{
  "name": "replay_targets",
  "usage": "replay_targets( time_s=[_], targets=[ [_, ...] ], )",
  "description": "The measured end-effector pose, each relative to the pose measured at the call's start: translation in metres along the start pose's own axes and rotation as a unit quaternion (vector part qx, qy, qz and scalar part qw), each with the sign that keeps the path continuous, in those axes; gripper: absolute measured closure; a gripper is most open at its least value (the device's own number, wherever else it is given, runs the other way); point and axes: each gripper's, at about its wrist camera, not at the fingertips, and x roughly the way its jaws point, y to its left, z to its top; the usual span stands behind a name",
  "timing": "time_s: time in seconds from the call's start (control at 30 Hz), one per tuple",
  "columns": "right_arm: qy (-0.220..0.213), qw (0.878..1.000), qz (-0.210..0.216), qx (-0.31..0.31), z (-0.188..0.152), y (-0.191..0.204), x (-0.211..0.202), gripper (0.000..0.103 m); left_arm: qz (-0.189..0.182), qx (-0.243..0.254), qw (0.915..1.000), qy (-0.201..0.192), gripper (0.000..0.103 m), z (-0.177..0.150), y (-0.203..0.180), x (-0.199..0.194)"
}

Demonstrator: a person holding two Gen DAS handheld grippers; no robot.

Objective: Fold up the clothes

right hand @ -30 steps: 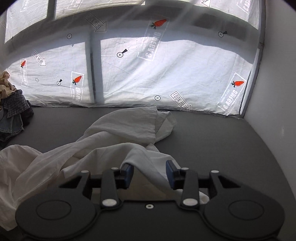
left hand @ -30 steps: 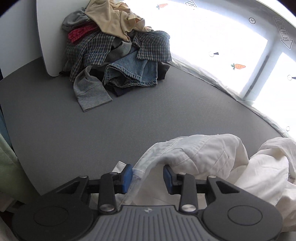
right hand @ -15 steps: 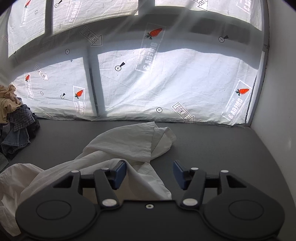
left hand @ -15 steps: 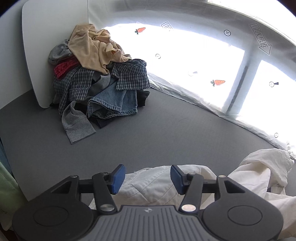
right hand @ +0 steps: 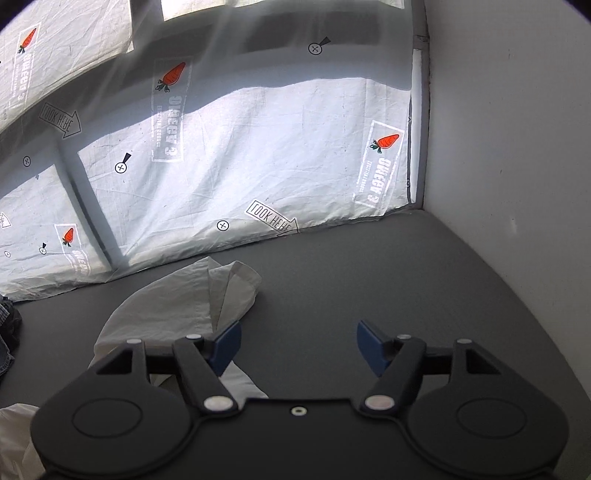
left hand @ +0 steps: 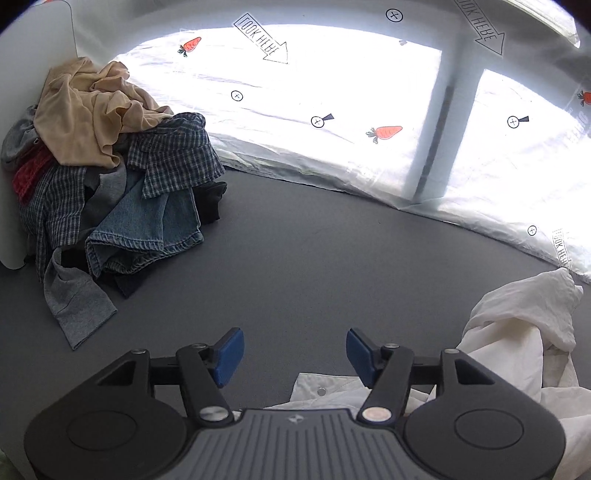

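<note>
Across the whole lower half of both views runs the grey table top [left hand: 295, 251], largest thing here. Behind it, along the upper frame, hangs the white printed sheet [left hand: 332, 110] with carrots and arrows, backlit. At left of the left wrist view sits the clothes pile [left hand: 110, 177]: tan top, plaid shirt, denim, grey sleeve, something red, leaning on a white board [left hand: 55, 33]. At lower right of that view lies the white shirt [left hand: 517, 332], crumpled; one edge with a snap button reaches under my left gripper [left hand: 293, 356]. In the right wrist view the same white shirt [right hand: 192, 295] lies left of centre, a folded corner pointing up toward the sheet, a white wall [right hand: 517, 147] at right.

My left jaws have just been opening; they stand well apart, nothing between the blue pads, bare table in the gap. My right gripper [right hand: 299, 349] likewise, jaws just been opening, wide apart, empty; the shirt lies just beside and behind the left pad, whether it touches I cannot tell.
</note>
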Motion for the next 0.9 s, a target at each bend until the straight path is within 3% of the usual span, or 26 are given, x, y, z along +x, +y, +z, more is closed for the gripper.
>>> replay_targets(
  time_s=[0.13, 0.2, 0.33, 0.57, 0.67, 0.77, 0.9],
  targets=[
    [0.001, 1.0, 0.022, 0.022, 0.015, 0.036, 0.047, 0.032, -0.059, 0.053, 0.9957, 0.047, 0.03, 0.018, -0.019, 0.051],
    [0.007, 0.998, 0.046, 0.029, 0.019, 0.059, 0.074, 0.031, -0.091, 0.088, 0.9884, 0.084, 0.029, 0.023, -0.032, 0.082],
    [0.036, 0.998, 0.059, 0.007, 0.024, 0.104, 0.137, 0.028, -0.11, 0.144, 0.9709, 0.156, 0.029, 0.018, -0.051, 0.132],
    [0.122, 0.988, 0.097, 0.01, 0.015, 0.141, 0.231, 0.021, -0.146, 0.133, 0.9483, 0.249, 0.028, -0.004, -0.048, 0.175],
    [0.161, 0.981, 0.096, 0.05, -0.001, 0.147, 0.265, 0.021, -0.162, 0.11, 0.9506, 0.241, 0.023, -0.011, -0.043, 0.175],
    [0.178, 0.975, 0.092, 0.091, -0.016, 0.146, 0.287, 0.015, -0.153, 0.123, 0.9515, 0.237, 0.022, -0.014, -0.046, 0.171],
    [0.191, 0.969, 0.101, 0.122, -0.025, 0.143, 0.304, 0.015, -0.142, 0.121, 0.9516, 0.244, 0.026, -0.014, -0.047, 0.168]
  ],
)
